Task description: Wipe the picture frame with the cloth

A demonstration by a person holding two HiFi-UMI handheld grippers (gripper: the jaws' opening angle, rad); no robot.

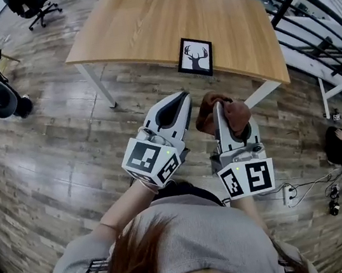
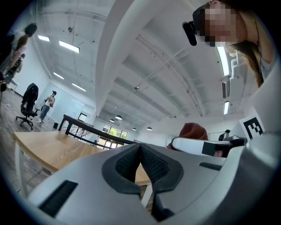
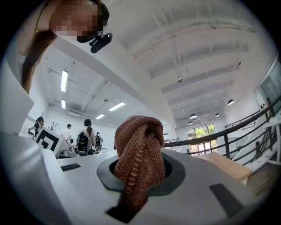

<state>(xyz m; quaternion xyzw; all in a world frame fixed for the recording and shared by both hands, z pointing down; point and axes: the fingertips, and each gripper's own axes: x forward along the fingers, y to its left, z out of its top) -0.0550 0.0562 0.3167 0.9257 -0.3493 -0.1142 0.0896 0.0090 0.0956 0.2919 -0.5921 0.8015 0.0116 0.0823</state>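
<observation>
Right tool (image 1: 219, 107) is clamped on the brown cloth (image 3: 139, 145), left tool (image 2: 141, 165) pinched shut, empty. Only the head view shows the picture frame (image 1: 196, 57) by the tabletop's (image 1: 140, 22) near edge.

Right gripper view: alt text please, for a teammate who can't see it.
A bunched brown knit cloth is clamped in the jaws of the right hand-held gripper, under a white ceiling. A wooden table and black railing show at right.

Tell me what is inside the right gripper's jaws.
A brown knitted cloth is pinched in the right gripper, between its jaws, with its bulk bunched above them. The cloth hides the jaws' inner faces and its own pinched part, so neither shows.
</observation>
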